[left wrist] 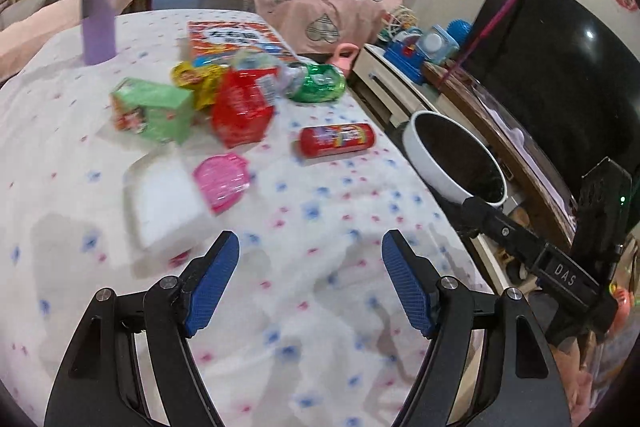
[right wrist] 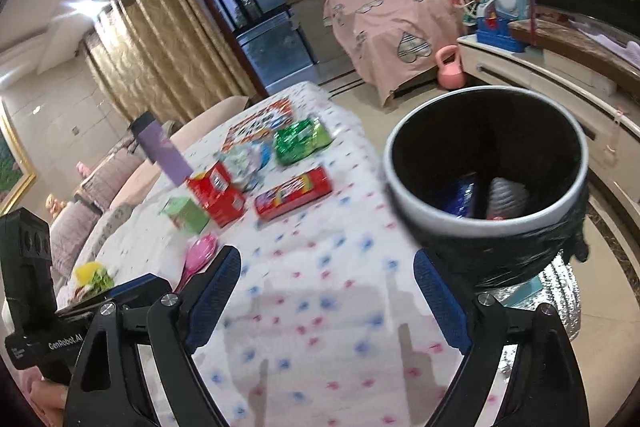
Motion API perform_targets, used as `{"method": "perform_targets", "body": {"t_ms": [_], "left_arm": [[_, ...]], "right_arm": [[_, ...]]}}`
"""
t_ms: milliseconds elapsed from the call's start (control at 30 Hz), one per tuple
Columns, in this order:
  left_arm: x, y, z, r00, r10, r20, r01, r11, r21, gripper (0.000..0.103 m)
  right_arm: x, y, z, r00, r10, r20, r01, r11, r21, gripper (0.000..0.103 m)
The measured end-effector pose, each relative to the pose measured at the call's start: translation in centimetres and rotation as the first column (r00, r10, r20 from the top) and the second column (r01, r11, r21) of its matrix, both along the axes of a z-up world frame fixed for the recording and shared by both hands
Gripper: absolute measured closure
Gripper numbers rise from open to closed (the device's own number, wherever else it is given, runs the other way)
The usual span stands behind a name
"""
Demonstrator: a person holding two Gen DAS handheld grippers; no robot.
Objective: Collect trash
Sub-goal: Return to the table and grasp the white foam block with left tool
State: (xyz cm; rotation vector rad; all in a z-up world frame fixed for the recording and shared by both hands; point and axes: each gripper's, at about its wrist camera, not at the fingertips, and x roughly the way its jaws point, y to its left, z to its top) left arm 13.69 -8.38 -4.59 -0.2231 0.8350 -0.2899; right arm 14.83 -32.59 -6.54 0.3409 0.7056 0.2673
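Trash lies on a table under a white dotted cloth [left wrist: 312,307]: a red snack tube [left wrist: 337,139] [right wrist: 293,197], a red packet [left wrist: 242,107] [right wrist: 216,193], a green box [left wrist: 154,110] [right wrist: 185,214], a green foil bag [left wrist: 318,83] [right wrist: 301,140], a pink lid [left wrist: 222,181] and a white block [left wrist: 166,205]. A white bin with a black liner [right wrist: 486,227] [left wrist: 456,157] stands beside the table's right edge and holds some trash. My left gripper [left wrist: 310,261] is open and empty above the cloth. My right gripper [right wrist: 326,291] is open and empty near the bin.
A purple tumbler [left wrist: 99,7] [right wrist: 164,151] stands at the far side of the table, near a colourful box [left wrist: 236,39]. A pink spoon [right wrist: 198,255] lies at the left. A TV cabinet with toys [left wrist: 416,55] and a pink-covered piece of furniture [right wrist: 394,23] stand beyond.
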Motion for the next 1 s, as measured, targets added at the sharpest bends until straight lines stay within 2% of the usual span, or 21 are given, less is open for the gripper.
{"method": "perform_targets", "body": {"t_ms": [500, 600, 733, 867, 1000], "left_arm": [[-0.4, 5.8, -1.2, 0.992, 0.118, -0.038, -0.119, 0.992, -0.044, 0.027], [0.1, 6.3, -1.4, 0.989, 0.135, -0.052, -0.137, 0.990, -0.038, 0.024], [1.1, 7.1, -1.8, 0.984, 0.156, -0.083, -0.160, 0.986, -0.044, 0.020], [2.6, 7.3, -2.4, 0.981, 0.139, -0.133, -0.147, 0.987, -0.059, 0.020], [3.7, 7.4, -2.8, 0.978, 0.144, -0.151, -0.154, 0.987, -0.055, 0.019]], "right_arm": [[0.4, 4.8, -0.7, 0.996, 0.086, -0.015, -0.086, 0.995, -0.048, 0.013], [0.9, 5.4, -0.8, 0.995, 0.100, -0.014, -0.101, 0.993, -0.059, 0.013], [2.1, 6.0, -0.8, 0.993, 0.120, -0.006, -0.120, 0.990, -0.078, 0.011], [4.0, 6.6, -1.0, 0.989, 0.150, -0.004, -0.149, 0.983, -0.109, 0.006], [6.9, 6.9, -1.6, 0.986, 0.165, -0.037, -0.169, 0.976, -0.135, 0.003]]}}
